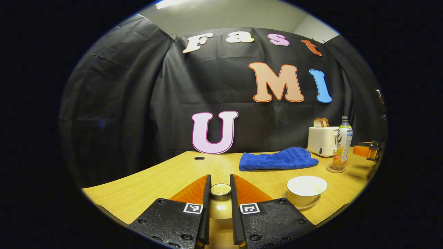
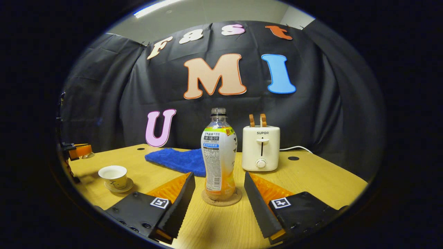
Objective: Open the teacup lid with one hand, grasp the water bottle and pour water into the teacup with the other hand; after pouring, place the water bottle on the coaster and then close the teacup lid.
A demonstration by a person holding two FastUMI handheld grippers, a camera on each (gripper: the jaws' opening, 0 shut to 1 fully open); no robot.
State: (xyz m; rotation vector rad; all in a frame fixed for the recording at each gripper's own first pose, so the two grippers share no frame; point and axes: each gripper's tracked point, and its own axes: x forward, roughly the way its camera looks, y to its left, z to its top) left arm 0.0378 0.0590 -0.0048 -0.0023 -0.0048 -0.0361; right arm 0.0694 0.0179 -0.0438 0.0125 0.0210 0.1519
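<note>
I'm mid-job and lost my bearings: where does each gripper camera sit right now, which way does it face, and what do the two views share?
Left gripper view: rides the left gripper, facing the cloth wall; its fingers hold the teacup lid, open teacup to its right.
Right gripper view: rides the right gripper, facing the water bottle standing on its coaster between open fingers.
Shared: teacup, bottle, blue towel, toaster, table.

A staged recording booth, not a real kitchen: black cloth (image 2: 322,114) walls in a wooden bench (image 2: 322,180). Household props sit on it, a toaster (image 2: 260,148), a blue towel (image 2: 176,160) and a teacup (image 2: 113,176).
</note>
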